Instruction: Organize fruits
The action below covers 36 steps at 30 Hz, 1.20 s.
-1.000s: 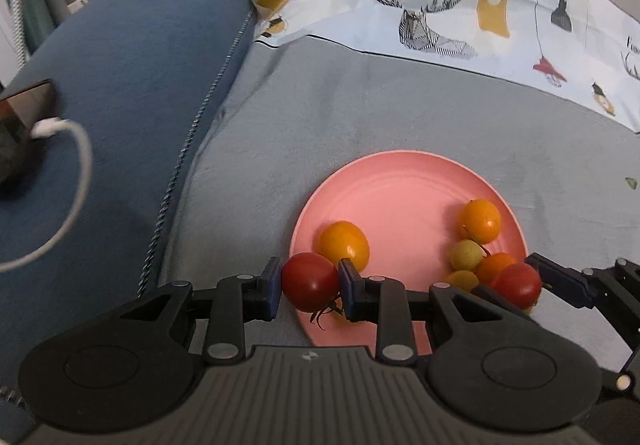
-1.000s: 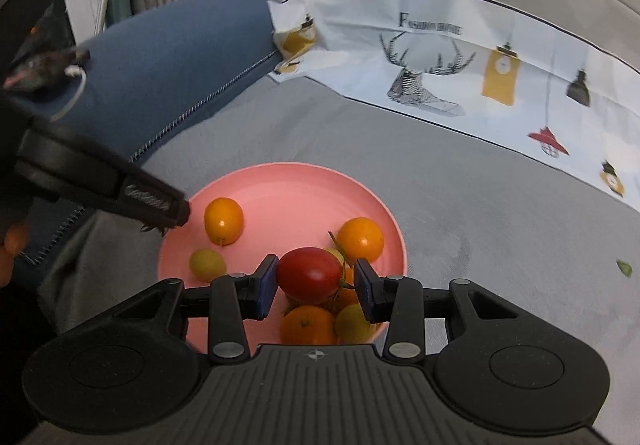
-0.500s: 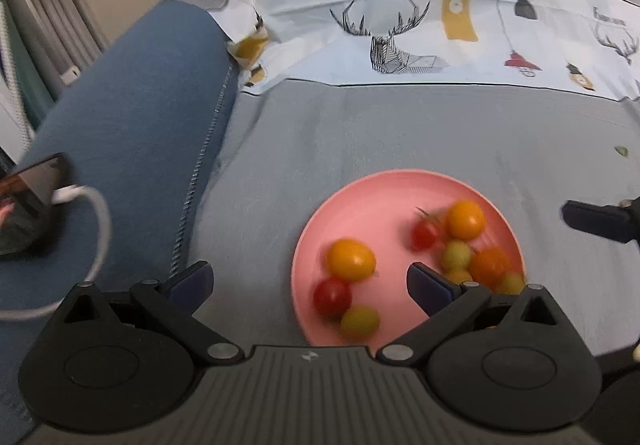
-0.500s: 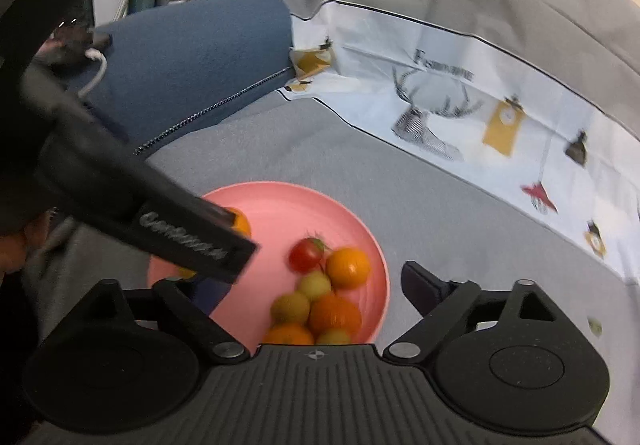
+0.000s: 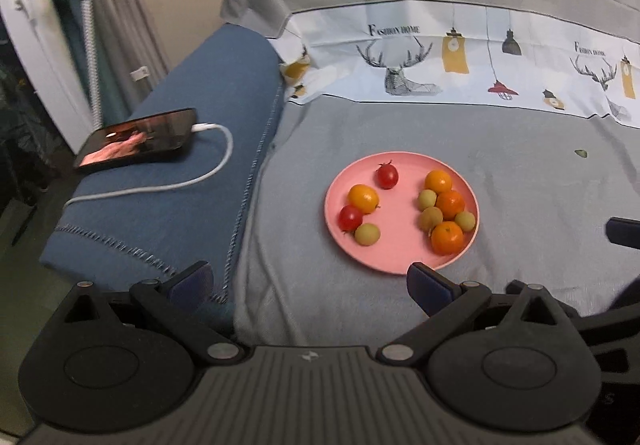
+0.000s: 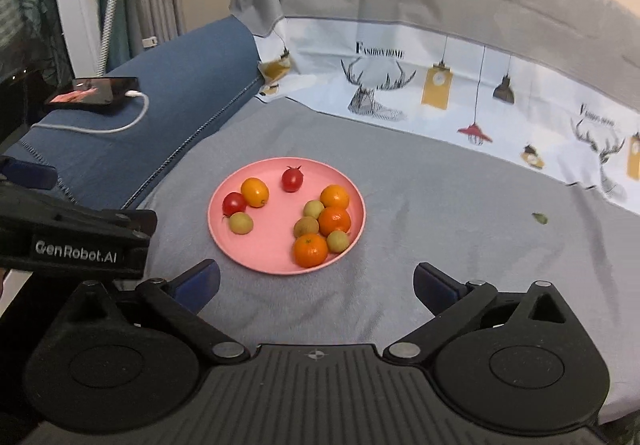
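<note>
Fruit, 10 pcs, all on pink plate (image 5: 401, 265) on grey bed cover (image 6: 440, 205). Change vs 1 s ago: both red tomatoes let go, now on plate, one far-centre (image 5: 387, 176), one left (image 5: 350, 217). Left gripper (image 5: 310, 281) and right gripper (image 6: 316, 279) spread wide, empty, pulled back near side. Judged: task approx. done.

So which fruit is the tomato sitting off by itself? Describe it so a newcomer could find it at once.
Start at the pink plate on the grey cloth. Fruit lies there in two clusters, one at the left and one at the right. The lone red tomato sits at the far rim between them, touching nothing, its small green stem pointing up; the other red tomato is pressed against its neighbours.
</note>
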{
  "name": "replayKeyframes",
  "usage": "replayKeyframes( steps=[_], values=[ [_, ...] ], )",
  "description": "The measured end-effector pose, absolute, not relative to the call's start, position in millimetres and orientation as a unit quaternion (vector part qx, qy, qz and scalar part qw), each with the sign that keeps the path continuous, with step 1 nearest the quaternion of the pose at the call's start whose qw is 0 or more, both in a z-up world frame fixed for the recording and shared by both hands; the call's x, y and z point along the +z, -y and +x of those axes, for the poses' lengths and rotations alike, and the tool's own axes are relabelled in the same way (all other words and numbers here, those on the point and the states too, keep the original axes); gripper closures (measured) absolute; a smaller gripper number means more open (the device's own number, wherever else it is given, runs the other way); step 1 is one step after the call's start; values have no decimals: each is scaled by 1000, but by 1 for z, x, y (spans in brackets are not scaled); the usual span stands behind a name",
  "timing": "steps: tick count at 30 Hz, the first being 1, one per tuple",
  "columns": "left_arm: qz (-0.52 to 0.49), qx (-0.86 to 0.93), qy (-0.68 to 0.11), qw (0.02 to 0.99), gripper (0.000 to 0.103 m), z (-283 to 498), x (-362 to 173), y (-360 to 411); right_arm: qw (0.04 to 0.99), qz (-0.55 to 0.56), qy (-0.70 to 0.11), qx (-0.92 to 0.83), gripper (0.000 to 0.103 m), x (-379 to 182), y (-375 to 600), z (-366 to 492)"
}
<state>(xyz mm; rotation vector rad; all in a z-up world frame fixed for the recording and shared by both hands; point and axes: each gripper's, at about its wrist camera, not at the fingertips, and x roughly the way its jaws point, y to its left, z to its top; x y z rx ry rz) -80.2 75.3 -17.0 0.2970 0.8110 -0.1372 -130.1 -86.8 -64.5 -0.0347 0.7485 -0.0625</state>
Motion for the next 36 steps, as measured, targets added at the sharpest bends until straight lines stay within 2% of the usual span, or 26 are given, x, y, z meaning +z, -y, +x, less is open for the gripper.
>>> replayKeyframes(
  steps=[16, 36],
  values=[
    [131, -58, -364, 920, 0, -130, 4, -82, 947, -22, -315, -57, 1, -38, 83, -192],
    [143, -60, -373, 915, 0, -139, 2, -79, 951, -15, -301, -65, 1, -36, 85, -204]
  ],
)
